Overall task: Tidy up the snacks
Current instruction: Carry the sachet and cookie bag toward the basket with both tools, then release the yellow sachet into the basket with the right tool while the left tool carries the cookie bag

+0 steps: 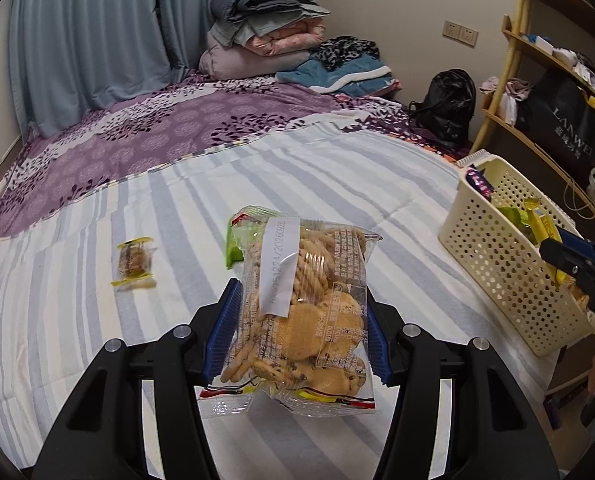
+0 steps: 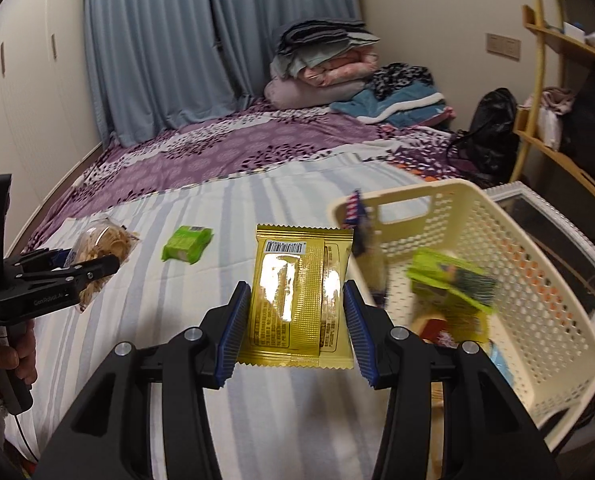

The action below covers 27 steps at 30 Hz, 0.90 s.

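My left gripper (image 1: 303, 308) is shut on a clear bag of cookies (image 1: 309, 308) and holds it above the striped bed cover. My right gripper (image 2: 297, 300) is shut on a gold snack packet (image 2: 297, 300), just left of the cream perforated basket (image 2: 537, 320). The basket holds several snack packets, one of them green (image 2: 449, 284). A green packet (image 2: 187, 244) lies on the bed; in the left wrist view it (image 1: 233, 248) is partly hidden behind the cookie bag. A small yellow-wrapped snack (image 1: 134, 263) lies to the left. The left gripper with the cookie bag (image 2: 97, 252) shows in the right wrist view.
The striped cover (image 1: 337, 176) lies over a purple floral sheet (image 1: 157, 132). Folded blankets (image 1: 265, 32) are stacked at the far end. A black bag (image 1: 449, 104) and a wooden shelf (image 1: 545, 60) stand at the right. A white-framed tray (image 2: 557, 216) lies behind the basket.
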{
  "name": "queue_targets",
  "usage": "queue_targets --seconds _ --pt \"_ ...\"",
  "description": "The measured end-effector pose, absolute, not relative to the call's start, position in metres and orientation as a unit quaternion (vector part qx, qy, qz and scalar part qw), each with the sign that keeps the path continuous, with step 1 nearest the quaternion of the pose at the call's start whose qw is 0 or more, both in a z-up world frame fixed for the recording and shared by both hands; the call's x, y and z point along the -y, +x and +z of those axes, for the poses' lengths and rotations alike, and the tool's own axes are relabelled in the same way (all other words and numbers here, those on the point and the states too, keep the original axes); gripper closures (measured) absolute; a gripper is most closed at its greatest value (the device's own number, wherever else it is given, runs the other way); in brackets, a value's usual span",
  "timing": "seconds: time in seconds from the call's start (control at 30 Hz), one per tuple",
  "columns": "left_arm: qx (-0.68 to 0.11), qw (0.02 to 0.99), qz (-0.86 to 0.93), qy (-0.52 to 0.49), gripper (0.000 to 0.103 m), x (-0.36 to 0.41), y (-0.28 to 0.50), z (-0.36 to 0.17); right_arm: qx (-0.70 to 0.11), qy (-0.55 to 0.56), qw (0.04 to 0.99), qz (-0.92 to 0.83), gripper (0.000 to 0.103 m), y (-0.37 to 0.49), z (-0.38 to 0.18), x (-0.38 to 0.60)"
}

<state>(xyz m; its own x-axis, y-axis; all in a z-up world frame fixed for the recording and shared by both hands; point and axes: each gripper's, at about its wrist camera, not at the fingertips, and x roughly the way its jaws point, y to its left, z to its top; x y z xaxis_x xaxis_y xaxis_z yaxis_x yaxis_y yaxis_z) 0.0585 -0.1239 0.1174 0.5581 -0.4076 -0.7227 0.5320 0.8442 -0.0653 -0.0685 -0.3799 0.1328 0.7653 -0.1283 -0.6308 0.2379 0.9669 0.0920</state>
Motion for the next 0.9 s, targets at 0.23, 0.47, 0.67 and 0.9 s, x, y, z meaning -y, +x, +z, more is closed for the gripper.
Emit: queue_targets --seconds 0.23,0.47,0.67,0.9 --pt "-0.382 0.874 -0.285 0.096 0.046 0.145 0.049 0.123 -0.322 0.106 0.931 -0.140 0.055 -0.090 0.135 0.417" --pt "-0.380 0.870 -0.295 0.106 0.046 0.162 0.041 0.125 -0.323 0.109 0.924 -0.175 0.055 -0.107 0.133 0.444" --pt "-0.379 0.868 -0.300 0.115 0.046 0.172 0.036 0.126 -0.332 0.120 0.913 -0.203 0.055 -0.119 0.125 0.466" --pt "-0.378 0.864 -0.309 0.121 0.046 0.186 0.030 0.127 -0.354 0.142 0.900 -0.209 0.053 -0.127 0.110 0.481"
